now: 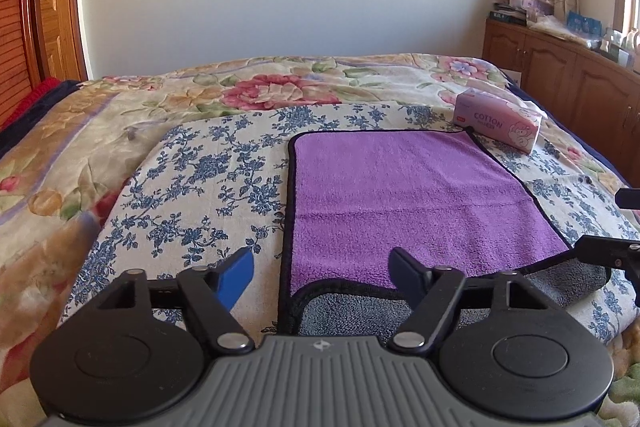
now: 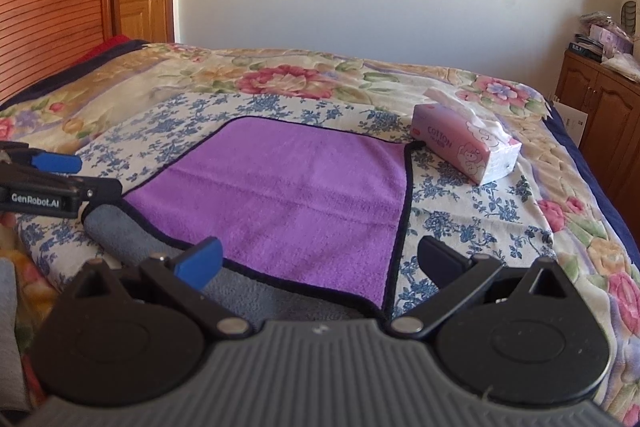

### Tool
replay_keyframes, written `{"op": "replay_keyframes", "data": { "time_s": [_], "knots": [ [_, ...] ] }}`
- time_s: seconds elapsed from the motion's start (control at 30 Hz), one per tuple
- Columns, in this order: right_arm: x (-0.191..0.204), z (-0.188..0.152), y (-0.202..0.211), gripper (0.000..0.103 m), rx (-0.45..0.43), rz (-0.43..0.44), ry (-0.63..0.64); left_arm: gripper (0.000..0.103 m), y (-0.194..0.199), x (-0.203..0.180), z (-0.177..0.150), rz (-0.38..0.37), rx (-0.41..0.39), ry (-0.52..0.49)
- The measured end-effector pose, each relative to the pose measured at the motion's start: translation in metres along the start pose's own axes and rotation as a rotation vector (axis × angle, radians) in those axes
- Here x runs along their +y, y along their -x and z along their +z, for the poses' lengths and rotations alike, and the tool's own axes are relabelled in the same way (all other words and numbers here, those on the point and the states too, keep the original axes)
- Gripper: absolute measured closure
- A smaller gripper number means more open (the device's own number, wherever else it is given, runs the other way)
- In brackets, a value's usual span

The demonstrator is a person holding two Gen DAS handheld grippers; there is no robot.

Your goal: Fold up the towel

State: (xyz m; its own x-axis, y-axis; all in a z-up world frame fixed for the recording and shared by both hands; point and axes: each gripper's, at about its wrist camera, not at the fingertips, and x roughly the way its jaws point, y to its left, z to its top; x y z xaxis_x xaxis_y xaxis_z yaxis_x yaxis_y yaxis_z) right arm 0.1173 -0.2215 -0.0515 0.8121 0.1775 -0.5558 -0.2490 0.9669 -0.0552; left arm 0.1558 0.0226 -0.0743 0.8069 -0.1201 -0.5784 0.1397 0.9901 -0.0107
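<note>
Looking along both grippers, I am seeing the purple fleece towel with the black piped edge and grey underside lying flat on the blue-flowered white cloth that is spread over the bed's floral quilt. Taking the towel as my landmark, the pink tissue pack marked COTTON is sitting just beside its far right corner.

The towel's near edge is curling up and showing a grey band, and that edge is running crosswise in front of me, from one gripper to the other. I am holding the left gripper spread wide with nothing between its blue-padded fingers, and it is straddling the towel's near left corner. The right gripper is likewise wide apart and gripping nothing, poised over the near right corner, with the towel's right border running away between its fingers.

I am judging that each gripper is closest to its own near corner, so both corners are lying just ahead and below. The towel is stretching away from me, so the likely fold is carrying the near edge forward toward the far edge by the tissue pack.
</note>
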Motion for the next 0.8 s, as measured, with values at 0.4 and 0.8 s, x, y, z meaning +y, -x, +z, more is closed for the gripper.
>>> {"op": "replay_keyframes", "data": {
  "time_s": [0.4,0.8],
  "knots": [
    [-0.012,-0.002,-0.023,0.003,0.091,0.003,-0.044,0.057,-0.017,0.007,-0.007,-0.024,0.091,0.033],
    [-0.034,-0.008,-0.038,0.014,0.223,0.032,-0.137,0.078,-0.025,0.011,-0.012,-0.015,0.141,0.048]
  ]
}}
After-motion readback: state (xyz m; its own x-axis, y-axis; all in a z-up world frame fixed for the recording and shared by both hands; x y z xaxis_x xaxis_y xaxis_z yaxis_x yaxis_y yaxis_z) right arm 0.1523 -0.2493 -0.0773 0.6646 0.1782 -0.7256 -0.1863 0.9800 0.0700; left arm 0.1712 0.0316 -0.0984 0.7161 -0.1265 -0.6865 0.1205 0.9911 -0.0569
